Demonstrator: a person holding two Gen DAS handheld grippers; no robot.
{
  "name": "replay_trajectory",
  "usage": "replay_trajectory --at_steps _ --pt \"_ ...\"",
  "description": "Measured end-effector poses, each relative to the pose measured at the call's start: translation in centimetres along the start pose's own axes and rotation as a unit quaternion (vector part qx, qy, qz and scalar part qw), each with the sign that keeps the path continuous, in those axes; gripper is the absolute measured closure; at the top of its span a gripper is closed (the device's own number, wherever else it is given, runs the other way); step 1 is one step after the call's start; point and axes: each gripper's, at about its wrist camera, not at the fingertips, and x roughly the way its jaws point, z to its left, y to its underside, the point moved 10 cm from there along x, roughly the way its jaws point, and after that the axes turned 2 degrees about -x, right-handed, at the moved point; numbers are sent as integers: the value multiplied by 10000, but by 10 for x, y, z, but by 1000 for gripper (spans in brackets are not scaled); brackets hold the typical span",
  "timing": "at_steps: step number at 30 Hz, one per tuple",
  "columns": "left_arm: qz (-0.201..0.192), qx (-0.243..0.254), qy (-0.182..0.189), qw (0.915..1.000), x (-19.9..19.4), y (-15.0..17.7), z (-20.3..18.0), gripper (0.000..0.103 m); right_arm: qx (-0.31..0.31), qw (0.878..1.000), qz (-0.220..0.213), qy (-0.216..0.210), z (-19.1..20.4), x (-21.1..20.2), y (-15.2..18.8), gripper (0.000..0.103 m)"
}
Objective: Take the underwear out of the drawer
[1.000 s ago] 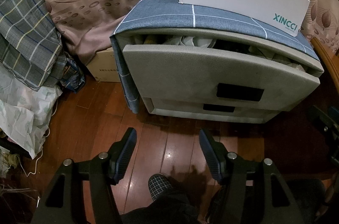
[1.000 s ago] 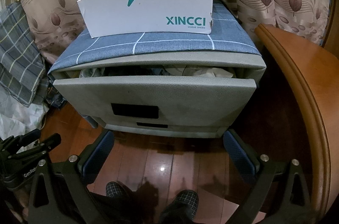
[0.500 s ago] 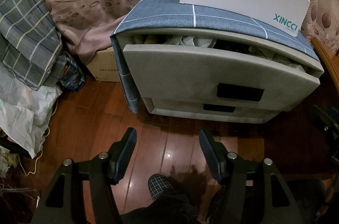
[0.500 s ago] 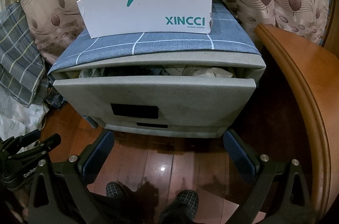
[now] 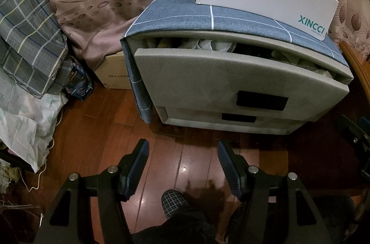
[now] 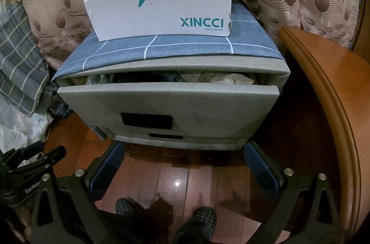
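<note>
A grey drawer cabinet (image 5: 208, 86) (image 6: 185, 105) stands on the wooden floor. Its top drawer is pulled out a little. Crumpled light and dark clothing (image 5: 215, 45) (image 6: 215, 77) shows in the gap above the drawer front; I cannot tell which piece is underwear. A dark recessed handle (image 5: 262, 102) (image 6: 146, 121) sits on the drawer front. My left gripper (image 5: 182, 149) is open and empty, low in front of the cabinet. My right gripper (image 6: 185, 151) is open wide and empty, just before the cabinet's base.
A white XINCCI shoe box (image 6: 161, 10) stands on the blue checked cloth (image 6: 185, 48) over the cabinet. A wooden bed frame edge (image 6: 335, 86) curves at right. Plaid fabric and bags (image 5: 27, 54) pile at left. A cardboard box (image 5: 115, 73) sits behind. Slippered feet (image 6: 203, 218) show below.
</note>
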Motion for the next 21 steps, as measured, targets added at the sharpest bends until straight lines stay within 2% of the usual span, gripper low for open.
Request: replay_trajectory --at_steps 21 --pt "-3 0 -2 10000 0 0 0 40 7 10000 8 -4 0 0 1 1"
